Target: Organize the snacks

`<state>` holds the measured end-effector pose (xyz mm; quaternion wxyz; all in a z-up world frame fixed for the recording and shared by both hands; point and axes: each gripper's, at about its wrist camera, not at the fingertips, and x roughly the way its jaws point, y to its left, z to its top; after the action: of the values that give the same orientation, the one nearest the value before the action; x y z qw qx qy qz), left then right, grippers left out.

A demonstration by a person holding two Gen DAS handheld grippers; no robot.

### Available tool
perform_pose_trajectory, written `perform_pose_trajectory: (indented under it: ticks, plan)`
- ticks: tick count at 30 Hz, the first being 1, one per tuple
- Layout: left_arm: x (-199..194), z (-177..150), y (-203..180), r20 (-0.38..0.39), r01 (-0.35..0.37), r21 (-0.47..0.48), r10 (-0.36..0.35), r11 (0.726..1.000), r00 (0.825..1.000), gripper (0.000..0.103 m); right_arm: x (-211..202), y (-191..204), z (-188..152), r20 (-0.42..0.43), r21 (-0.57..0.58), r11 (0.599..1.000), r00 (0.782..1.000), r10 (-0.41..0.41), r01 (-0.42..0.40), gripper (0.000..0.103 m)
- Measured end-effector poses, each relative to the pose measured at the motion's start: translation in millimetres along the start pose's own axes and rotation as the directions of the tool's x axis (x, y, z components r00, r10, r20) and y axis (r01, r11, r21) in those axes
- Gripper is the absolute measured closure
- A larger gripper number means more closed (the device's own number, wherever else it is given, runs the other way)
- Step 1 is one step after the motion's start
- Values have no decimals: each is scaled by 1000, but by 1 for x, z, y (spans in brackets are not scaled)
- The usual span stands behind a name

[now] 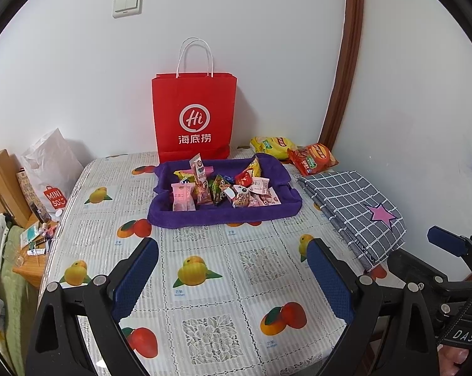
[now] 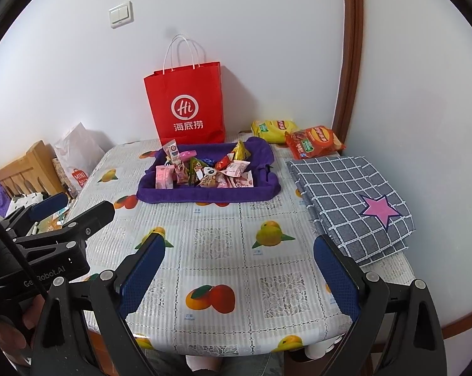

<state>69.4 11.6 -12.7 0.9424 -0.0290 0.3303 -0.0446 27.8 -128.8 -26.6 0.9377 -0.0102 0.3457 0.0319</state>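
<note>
A purple cloth tray [image 1: 204, 217] [image 2: 160, 195] lies mid-table and holds several small wrapped snacks [image 1: 223, 189] [image 2: 204, 172]. Behind it to the right lie a yellow chip bag [image 1: 272, 146] [image 2: 272, 130] and a red chip bag [image 1: 314, 158] [image 2: 314, 142]. My left gripper [image 1: 232, 250] is open and empty, held above the table's near edge. My right gripper [image 2: 239, 247] is open and empty, also near the front edge. Each gripper shows at the side of the other's view.
A red paper bag [image 1: 193, 116] [image 2: 185, 106] stands against the wall behind the tray. A folded grey checked cloth with a pink star [image 1: 358, 210] [image 2: 355, 200] lies on the table's right side. A white bag [image 1: 52, 169] and clutter sit off the left edge.
</note>
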Motion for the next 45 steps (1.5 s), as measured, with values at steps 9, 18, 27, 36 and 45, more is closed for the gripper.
perform_pose_trajectory:
  ticks: [9,18,27,36,45]
  plan:
    - [1,0,1,-1,0,0,0,1000,1000,7,0,0,0,0,1,1000,1000,-1,1,8]
    - [0,-2,-2,-6,7,1,-7,1000,1000,7,0,1,-1,-2,1,1000,1000,-2,2,8]
    - [1,-2,-1,-6,7,1,-7,1000,1000,7,1,2,-2,-2,1,1000,1000,0,0,8]
    - [1,-1,-1,-6,8,2,-8,1000,1000,7,-1,2,-1,6,-4,1000,1000,3,-3,8]
    - [0,0,0,-4,8,3,-8,1000,1000,7,-4,4,-1,12,-9,1000,1000,3,-3,8]
